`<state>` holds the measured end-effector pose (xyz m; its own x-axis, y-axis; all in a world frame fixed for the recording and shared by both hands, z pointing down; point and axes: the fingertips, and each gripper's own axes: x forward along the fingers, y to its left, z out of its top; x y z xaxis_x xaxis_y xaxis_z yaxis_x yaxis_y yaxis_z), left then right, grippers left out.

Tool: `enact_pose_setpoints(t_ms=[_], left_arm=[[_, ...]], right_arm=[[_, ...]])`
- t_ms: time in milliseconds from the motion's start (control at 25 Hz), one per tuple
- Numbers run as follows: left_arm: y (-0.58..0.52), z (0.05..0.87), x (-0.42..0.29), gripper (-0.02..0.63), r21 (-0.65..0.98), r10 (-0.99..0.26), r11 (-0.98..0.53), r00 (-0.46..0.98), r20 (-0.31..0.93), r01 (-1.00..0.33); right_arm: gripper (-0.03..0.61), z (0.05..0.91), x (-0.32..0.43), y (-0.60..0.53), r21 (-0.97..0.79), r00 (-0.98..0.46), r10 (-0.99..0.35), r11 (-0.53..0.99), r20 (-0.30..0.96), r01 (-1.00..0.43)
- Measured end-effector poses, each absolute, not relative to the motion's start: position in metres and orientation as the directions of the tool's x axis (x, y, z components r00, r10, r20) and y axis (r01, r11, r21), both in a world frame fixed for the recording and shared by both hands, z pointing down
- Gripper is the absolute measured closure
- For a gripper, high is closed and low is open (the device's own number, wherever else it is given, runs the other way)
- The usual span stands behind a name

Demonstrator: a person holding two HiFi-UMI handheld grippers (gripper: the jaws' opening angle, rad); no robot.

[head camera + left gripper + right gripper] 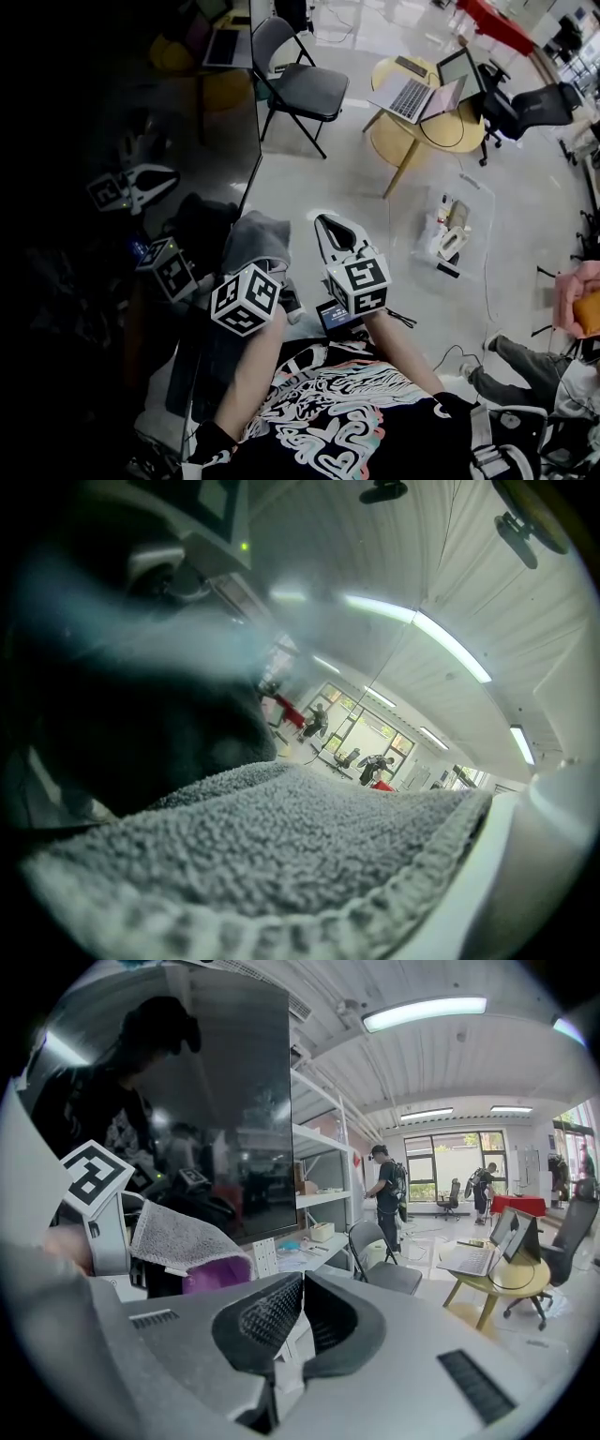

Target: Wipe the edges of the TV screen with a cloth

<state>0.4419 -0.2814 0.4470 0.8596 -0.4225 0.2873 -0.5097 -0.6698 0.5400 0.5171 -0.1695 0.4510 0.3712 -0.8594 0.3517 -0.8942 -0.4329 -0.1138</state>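
The TV screen (112,141) is a large dark panel on the left, and both grippers are mirrored in it. My left gripper (253,255) is shut on a grey terry cloth (255,237), held at the screen's right edge. That cloth (281,846) fills the lower half of the left gripper view and hides the jaws, with the dark screen (122,733) beside it. My right gripper (336,230) hangs just right of the cloth, shut and empty. In the right gripper view its tips (302,1283) meet, and the cloth (178,1237) and screen (225,1101) lie to the left.
A black folding chair (300,84) stands behind the screen's edge. A round yellow table (422,117) with laptops is at the back right. A clear plastic bin (455,225) and cables lie on the floor. A person's legs (516,366) show at the lower right.
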Motion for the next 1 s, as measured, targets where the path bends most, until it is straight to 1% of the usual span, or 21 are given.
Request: enact_pose_setpoints(t_ms=[280,600,880,1000], left_arm=[[-0.283,0.448,0.442,0.581,0.553,-0.418,-0.662,0.862,0.287,-0.505],[-0.286,0.444,0.439,0.581,0.573,-0.441,-0.630,0.849,0.291,-0.524],[-0.293,0.449,0.481,0.581,0.572,-0.460,-0.609,0.832,0.310,-0.550],[-0.295,0.449,0.486,0.581,0.565,-0.473,-0.605,0.825,0.310,-0.560]], right_arm=[[0.549,0.446,0.515,-0.176,-0.116,0.369,-0.866,-0.427,0.336,-0.897],[0.549,0.445,0.520,-0.175,-0.114,0.349,-0.878,-0.404,0.328,-0.908],[0.549,0.445,0.564,-0.188,-0.140,0.307,-0.895,-0.366,0.324,-0.920],[0.548,0.446,0.571,-0.192,-0.138,0.289,-0.902,-0.347,0.322,-0.928]])
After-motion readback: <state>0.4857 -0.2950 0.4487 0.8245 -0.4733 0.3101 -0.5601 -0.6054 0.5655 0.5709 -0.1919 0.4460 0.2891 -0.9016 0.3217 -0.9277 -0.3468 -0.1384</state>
